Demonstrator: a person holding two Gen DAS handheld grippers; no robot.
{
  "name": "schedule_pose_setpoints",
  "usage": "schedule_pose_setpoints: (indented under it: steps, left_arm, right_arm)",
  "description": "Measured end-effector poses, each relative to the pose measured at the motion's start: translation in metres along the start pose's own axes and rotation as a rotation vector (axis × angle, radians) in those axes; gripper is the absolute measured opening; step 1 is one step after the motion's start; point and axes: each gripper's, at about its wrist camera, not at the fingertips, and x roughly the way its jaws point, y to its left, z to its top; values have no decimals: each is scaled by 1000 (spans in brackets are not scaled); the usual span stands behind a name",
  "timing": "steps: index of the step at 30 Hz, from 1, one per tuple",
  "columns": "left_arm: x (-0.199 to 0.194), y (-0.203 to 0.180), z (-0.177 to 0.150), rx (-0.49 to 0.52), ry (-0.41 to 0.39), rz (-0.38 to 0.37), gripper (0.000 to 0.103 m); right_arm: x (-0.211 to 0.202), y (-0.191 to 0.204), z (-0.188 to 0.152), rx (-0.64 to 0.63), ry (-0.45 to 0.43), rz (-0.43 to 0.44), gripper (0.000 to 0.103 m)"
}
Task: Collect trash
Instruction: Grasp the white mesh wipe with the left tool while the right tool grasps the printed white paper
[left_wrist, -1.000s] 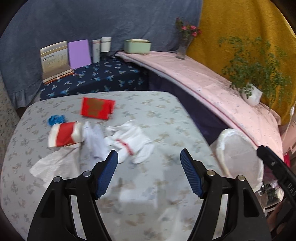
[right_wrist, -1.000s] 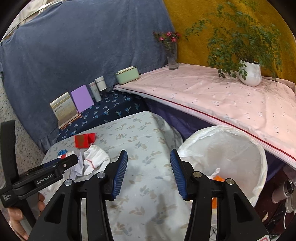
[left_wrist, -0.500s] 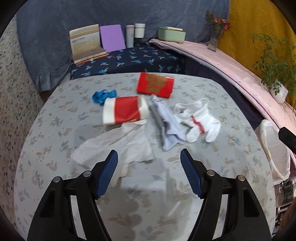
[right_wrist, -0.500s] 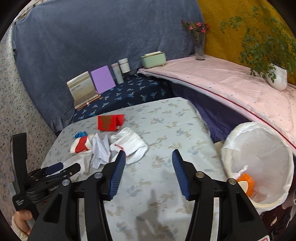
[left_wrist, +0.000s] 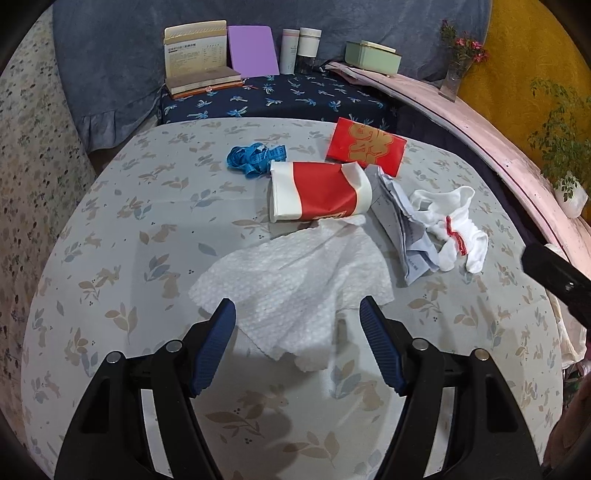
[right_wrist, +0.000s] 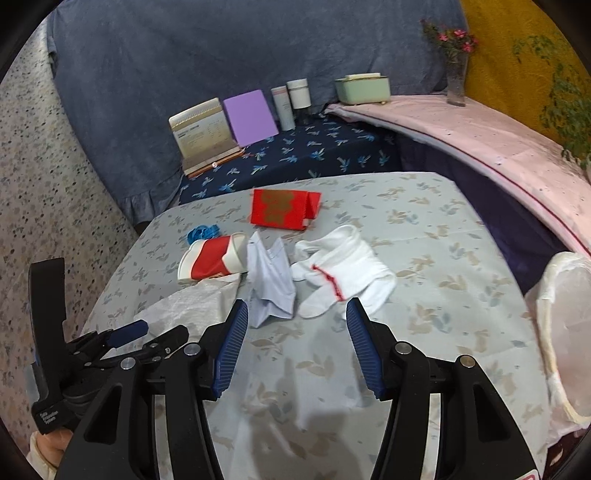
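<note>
White paper towel (left_wrist: 295, 280) lies between my left gripper's (left_wrist: 297, 345) parted jaws; my right gripper (right_wrist: 293, 345) gapes empty before socks (right_wrist: 340, 269), with bare table (right_wrist: 424, 332) toward what seems a lined bin (right_wrist: 565, 332).

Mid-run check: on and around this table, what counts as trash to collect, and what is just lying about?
Job:
paper towel
crushed cup
crumpled paper
bin bag

Lying about, as I judge it:
socks
red envelope
blue tape
book
purple pad
green box
vase
</note>
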Motion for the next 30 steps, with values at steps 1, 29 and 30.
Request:
schedule_pose_setpoints:
  steps: [1,29,30]
  left_arm:
    - [1,1,0,-5,2,-5,66]
    - [16,9,-6,-69,44,-144,6]
    - [15,8,-6,-71,44,-146,6]
  right_arm:
    - [4,3,1,-4,7,3,54]
    - [114,29,15,-68,154,-19,39]
    - [114,28,15,-68,155,-15,34]
